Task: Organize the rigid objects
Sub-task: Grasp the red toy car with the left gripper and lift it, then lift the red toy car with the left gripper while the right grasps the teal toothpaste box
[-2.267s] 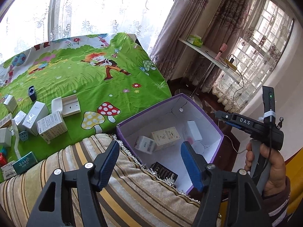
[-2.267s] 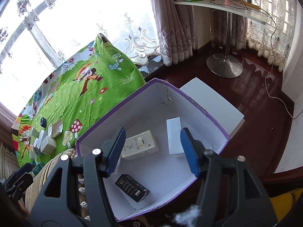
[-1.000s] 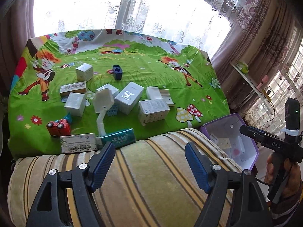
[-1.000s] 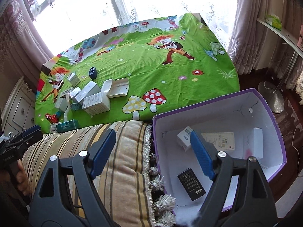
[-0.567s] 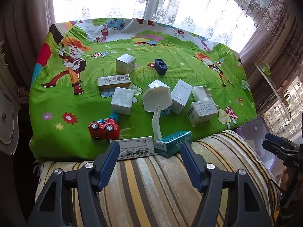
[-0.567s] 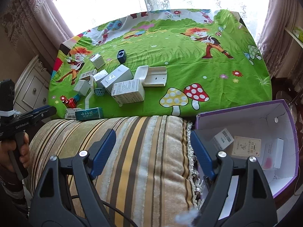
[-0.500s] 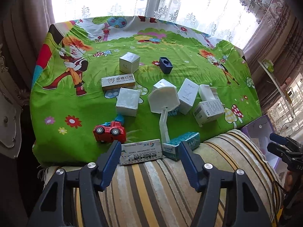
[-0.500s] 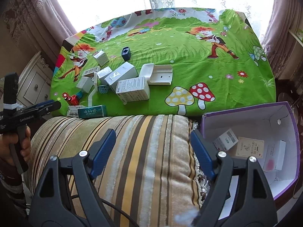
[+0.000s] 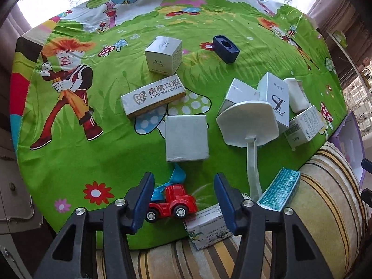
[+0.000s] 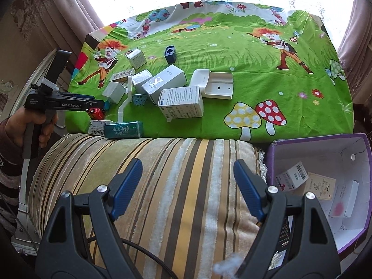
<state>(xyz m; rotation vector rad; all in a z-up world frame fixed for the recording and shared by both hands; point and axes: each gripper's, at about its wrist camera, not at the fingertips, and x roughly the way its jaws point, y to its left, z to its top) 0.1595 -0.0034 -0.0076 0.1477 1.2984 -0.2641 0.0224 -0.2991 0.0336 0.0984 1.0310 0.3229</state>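
My left gripper (image 9: 183, 195) is open, its blue fingers either side of a red toy truck (image 9: 173, 203) with a blue scoop, lying on the green cartoon cloth (image 9: 69, 151). Several white boxes lie beyond it, among them a plain white box (image 9: 186, 137) and a "DING ZHI DENTAL" box (image 9: 153, 95). My right gripper (image 10: 186, 188) is open and empty above a striped cushion (image 10: 162, 174). A purple-edged open box (image 10: 325, 186) at the right holds a few small cartons. In the right wrist view the left gripper (image 10: 100, 103) is by the truck (image 10: 95, 113).
A white toy hoop on a post (image 9: 248, 125) stands right of the truck. A teal box (image 9: 279, 189) and a printed carton (image 9: 207, 229) lie at the cushion's edge. A dark blue holder (image 9: 225, 48) sits further back. A white cabinet (image 9: 14, 197) is at the left.
My left gripper swung left from the purple box and moved forward and down until the red truck sits between its fingers. My right gripper pulled back from the purple box to above the cushion.
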